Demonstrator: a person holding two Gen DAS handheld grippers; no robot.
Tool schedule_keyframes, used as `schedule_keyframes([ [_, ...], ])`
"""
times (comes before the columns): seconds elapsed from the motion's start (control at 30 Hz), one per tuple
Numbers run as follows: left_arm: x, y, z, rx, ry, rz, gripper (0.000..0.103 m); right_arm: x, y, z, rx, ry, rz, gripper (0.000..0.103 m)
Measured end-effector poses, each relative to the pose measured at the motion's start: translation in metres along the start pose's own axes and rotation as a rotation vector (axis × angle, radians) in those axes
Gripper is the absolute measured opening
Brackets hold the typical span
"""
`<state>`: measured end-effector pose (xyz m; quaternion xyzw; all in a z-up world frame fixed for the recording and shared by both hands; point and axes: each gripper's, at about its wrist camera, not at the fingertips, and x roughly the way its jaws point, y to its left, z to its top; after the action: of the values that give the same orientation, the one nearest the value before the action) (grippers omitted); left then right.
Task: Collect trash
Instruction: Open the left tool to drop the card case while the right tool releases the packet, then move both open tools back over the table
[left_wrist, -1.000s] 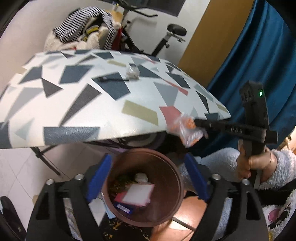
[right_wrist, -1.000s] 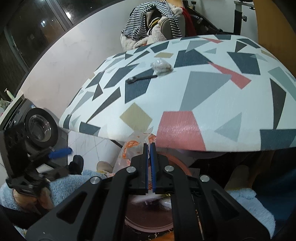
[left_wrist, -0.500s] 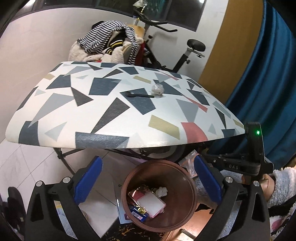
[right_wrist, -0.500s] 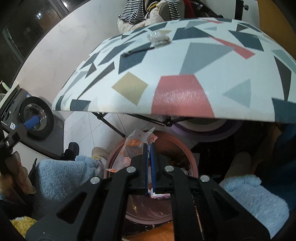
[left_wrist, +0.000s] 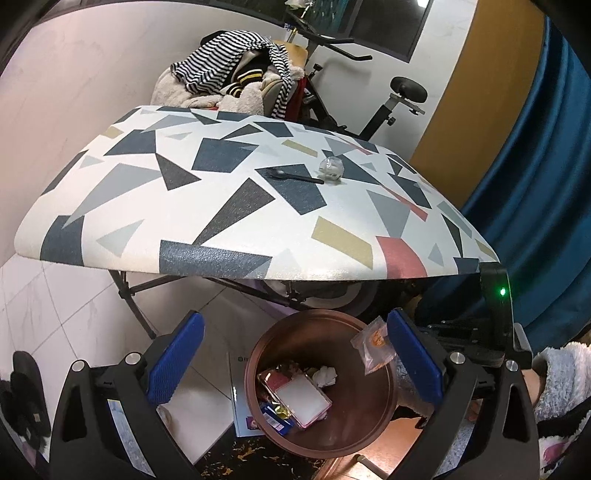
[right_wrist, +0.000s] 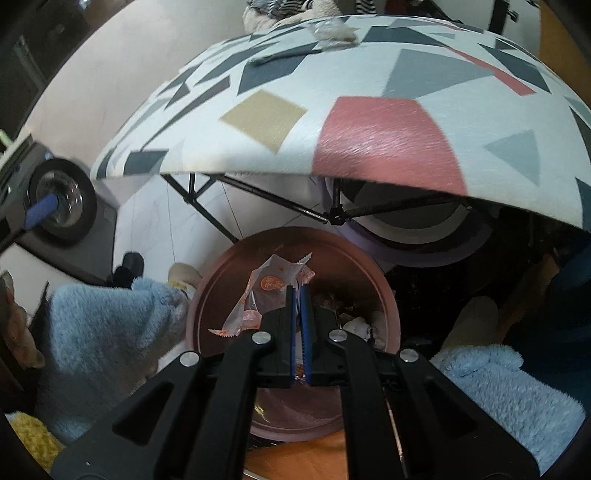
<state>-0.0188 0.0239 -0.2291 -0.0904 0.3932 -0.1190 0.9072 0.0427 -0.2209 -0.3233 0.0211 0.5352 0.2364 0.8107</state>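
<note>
A: Left wrist view?
B: The left gripper has just spread its jaws wide, nothing between them. The round copper-brown bin now sits lower centre, the table farther back.

A: Right wrist view?
B: The right gripper has sunk over the bin, clenched on a crinkly clear wrapper with orange print, at centre.

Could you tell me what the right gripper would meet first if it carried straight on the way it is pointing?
Probably the trash lying in the brown bin: the right gripper, shut on the clear orange-printed wrapper, points down into the bin's mouth. Depth is unclear.
</note>
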Motion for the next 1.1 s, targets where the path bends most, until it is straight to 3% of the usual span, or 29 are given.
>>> schedule_keyframes([
  [0.17,-0.0012,0.0008,-0.0003,-0.002,-0.007,0.001,0.097,0.0054,0.0074,-0.0026,-0.04,0.01,-0.032,0.015],
  [0.27,-0.0011,0.0022,-0.0012,-0.007,-0.007,0.006,0.097,0.0049,0.0057,-0.0053,-0.034,0.0,-0.038,0.037],
  [0.33,-0.0001,0.0036,-0.0022,-0.016,-0.003,0.009,0.097,0.004,0.0044,-0.0064,-0.027,-0.006,-0.042,0.068],
  [0.4,0.0008,0.0049,-0.0027,-0.023,0.0,0.011,0.097,0.0029,0.0024,-0.0067,-0.02,-0.014,-0.049,0.083],
  [0.47,0.0002,0.0061,-0.0026,-0.028,0.001,0.012,0.097,0.0032,0.0022,-0.0064,-0.015,-0.01,-0.056,0.092],
  [1.1,0.0012,0.0102,-0.0032,-0.041,0.003,0.007,0.097,0.0003,0.0018,-0.0021,-0.009,-0.022,-0.098,0.097],
])
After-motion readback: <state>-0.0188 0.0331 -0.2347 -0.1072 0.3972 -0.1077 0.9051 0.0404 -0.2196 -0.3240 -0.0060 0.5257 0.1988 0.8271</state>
